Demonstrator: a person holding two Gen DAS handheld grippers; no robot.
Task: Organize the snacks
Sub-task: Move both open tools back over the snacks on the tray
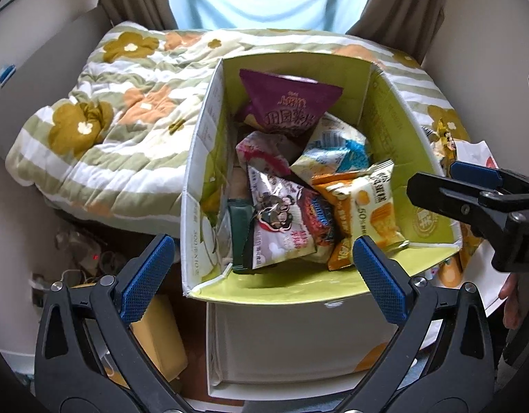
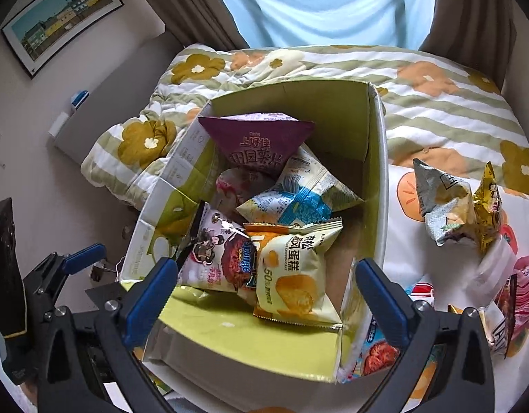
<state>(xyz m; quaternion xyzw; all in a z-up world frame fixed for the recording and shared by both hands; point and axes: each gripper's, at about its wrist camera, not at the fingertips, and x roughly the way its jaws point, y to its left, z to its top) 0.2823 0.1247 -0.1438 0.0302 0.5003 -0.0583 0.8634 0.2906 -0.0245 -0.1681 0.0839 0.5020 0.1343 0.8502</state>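
The wide-spread right gripper [image 2: 264, 296] holds nothing; the yellow-and-white cake packet [image 2: 295, 275] lies between its fingers, inside the green-lined cardboard box [image 2: 378, 179]. The left gripper [image 1: 264, 278] is likewise spread, empty. The near flap could be snagged on withdrawal.

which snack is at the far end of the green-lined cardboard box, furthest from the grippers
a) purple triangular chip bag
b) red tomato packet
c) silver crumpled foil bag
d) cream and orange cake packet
a: the purple triangular chip bag leans on the far wall of the green-lined cardboard box, while the cream and orange cake packet lies at the near end and the silver crumpled foil bag sits outside the box, to its right.
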